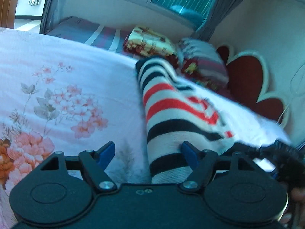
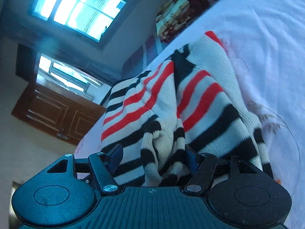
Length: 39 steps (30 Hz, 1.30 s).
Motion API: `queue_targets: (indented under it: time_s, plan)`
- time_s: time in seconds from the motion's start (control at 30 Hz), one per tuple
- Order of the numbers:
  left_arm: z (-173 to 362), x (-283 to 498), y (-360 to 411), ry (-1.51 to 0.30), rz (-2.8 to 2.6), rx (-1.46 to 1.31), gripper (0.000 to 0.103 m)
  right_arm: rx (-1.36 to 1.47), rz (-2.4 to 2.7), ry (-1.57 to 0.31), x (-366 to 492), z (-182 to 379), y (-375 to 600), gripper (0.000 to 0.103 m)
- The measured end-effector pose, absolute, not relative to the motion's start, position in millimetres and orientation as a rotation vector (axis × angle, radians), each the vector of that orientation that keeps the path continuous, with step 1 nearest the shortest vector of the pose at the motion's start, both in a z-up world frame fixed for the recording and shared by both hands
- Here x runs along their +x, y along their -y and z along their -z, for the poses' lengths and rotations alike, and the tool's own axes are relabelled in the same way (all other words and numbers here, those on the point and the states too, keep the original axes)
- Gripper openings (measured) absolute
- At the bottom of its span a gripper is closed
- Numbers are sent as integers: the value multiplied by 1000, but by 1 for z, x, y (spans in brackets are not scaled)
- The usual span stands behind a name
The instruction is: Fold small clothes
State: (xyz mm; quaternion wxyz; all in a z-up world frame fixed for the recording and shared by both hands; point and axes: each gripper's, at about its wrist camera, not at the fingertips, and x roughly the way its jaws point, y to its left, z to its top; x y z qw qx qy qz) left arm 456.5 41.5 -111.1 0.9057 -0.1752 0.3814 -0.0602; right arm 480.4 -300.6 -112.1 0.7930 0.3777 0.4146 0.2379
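Striped sweater [image 1: 167, 114] lies on the floral bedsheet [image 1: 57, 76], long axis running toward the bed's far edge — left gripper [image 1: 147, 157] gapes wide with only its right finger touching knit, right gripper [image 2: 153, 159] nearer, jaws apart with bunched fabric between, clamping unclear.

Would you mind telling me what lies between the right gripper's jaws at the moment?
Bunched folds of the striped sweater fill the gap of the right gripper, as the right wrist view shows; the jaws stand apart.

Both wrist views close, sharing striped garment [image 1: 167, 118]
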Motion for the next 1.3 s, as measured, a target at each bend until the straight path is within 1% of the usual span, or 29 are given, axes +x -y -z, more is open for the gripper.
queue_targets:
  time_s: [0.1,0.13,0.17,0.23,0.3,0.37,0.47,0.53,0.63,0.7,0.87,0.9,0.93,0.97,1.0,1.07,1.2,1.23,1.27,1.3]
  plan:
    - [99,451,-41,-770,126,-318,74,648,-499,-886,488,106,281,42]
    - [95,451,-42,-743,121,-321,72,581,-493,-877,487,103,275,25]
    - [94,455,-45,-728,114,-335,72,527,-495,-861,483,99,271,22]
    - [94,460,-52,-732,99,-378,73,414,-502,-809,475,90,263,21]
    - [95,469,-51,-739,99,-391,72,287,-495,-726,462,75,257,20]
    - [90,472,-42,-729,127,-376,68,195,-484,-637,447,62,259,20]
    - [84,475,-20,-719,171,-320,68,122,-443,-540,428,55,272,20]
    - [91,484,0,-766,179,-247,70,124,-408,-585,432,72,281,20]
    - [103,492,25,-798,198,-197,71,183,-368,-714,445,113,292,20]
    - [103,492,33,-796,195,-157,71,271,-370,-713,441,118,303,20]
    - [105,494,27,-809,223,-148,73,336,-380,-726,439,119,314,21]
    - [102,496,24,-819,230,-158,71,378,-384,-729,440,114,322,30]
    - [97,496,20,-815,243,-181,64,413,-369,-708,443,107,330,38]
    - [89,495,13,-780,269,-215,62,425,-343,-659,435,96,339,56]
    - [83,496,3,-739,286,-247,63,435,-335,-616,435,91,348,58]
    - [76,506,-9,-716,261,-258,63,478,-343,-628,451,87,360,58]
    - [93,540,-22,-786,258,-310,62,619,-359,-684,502,100,373,56]
    - [98,547,-22,-808,266,-314,62,625,-370,-698,510,101,373,54]
    - [102,551,-22,-817,280,-322,62,632,-385,-712,521,104,372,45]
    - [106,554,-22,-820,289,-334,64,639,-401,-723,529,107,369,40]
